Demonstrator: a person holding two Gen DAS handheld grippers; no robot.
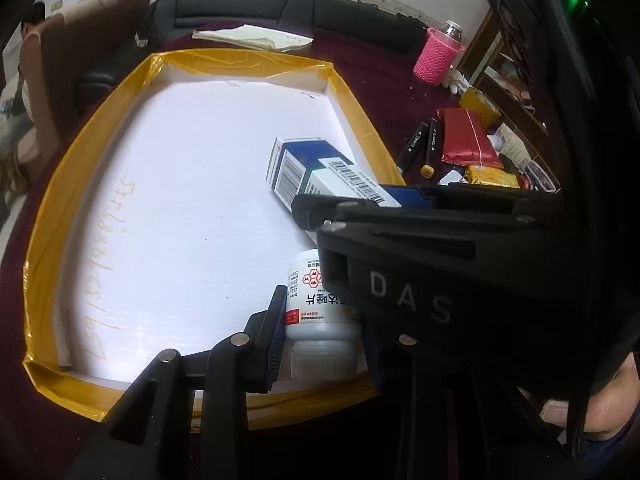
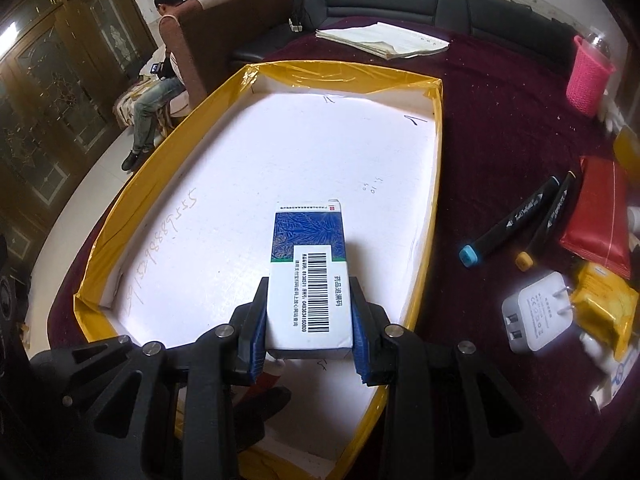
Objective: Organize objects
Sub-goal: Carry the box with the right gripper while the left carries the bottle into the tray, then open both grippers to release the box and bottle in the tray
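Note:
A shallow white tray with a yellow-taped rim [image 1: 100,120] [image 2: 120,216] lies on a dark red cloth. My left gripper [image 1: 320,320] is shut on a white medicine bottle [image 1: 320,312], held over the tray's near right corner. My right gripper [image 2: 308,320] is shut on a blue and white medicine box [image 2: 308,264] [image 1: 308,168], held over the tray's near part. In the left wrist view the right gripper's black body [image 1: 440,248] crosses above the bottle and hides my left gripper's right finger.
To the right of the tray lie two black markers [image 2: 516,220] [image 1: 420,144], a red packet [image 2: 600,220] [image 1: 468,140], yellow packets [image 2: 604,304], a white charger [image 2: 532,316] and a pink-sleeved bottle [image 2: 588,76] [image 1: 438,56]. Papers [image 2: 384,40] lie behind the tray. A person sits at far left.

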